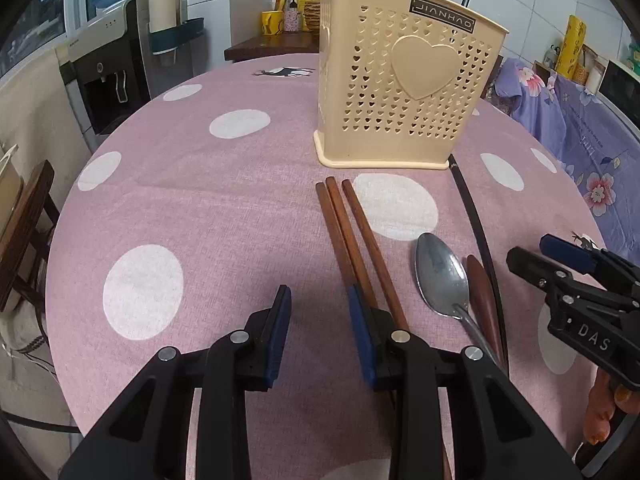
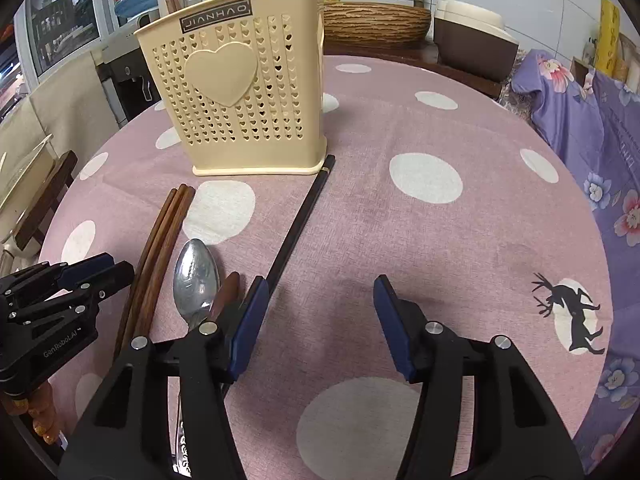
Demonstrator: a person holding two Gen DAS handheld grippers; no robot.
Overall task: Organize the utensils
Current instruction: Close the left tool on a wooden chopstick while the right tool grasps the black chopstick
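A cream perforated utensil holder point(image 1: 404, 84) with a heart stands on the pink dotted tablecloth; it also shows in the right wrist view point(image 2: 240, 96). Three brown chopsticks point(image 1: 352, 240) lie in front of it, also in the right wrist view point(image 2: 160, 252). A metal spoon point(image 1: 442, 276), a brown wooden spoon point(image 1: 482, 292) and a black chopstick point(image 1: 476, 224) lie to their right. My left gripper point(image 1: 320, 312) is open, its right finger beside the brown chopsticks. My right gripper point(image 2: 320, 304) is open, its left finger by the black chopstick point(image 2: 296, 228) and metal spoon point(image 2: 196, 280).
A black chopstick and other utensils stick out of the holder. A water dispenser point(image 1: 108, 80) stands at the far left. A purple flowered cloth point(image 2: 592, 132) covers furniture on the right. A wooden basin point(image 2: 376, 20) and a box stand behind the table.
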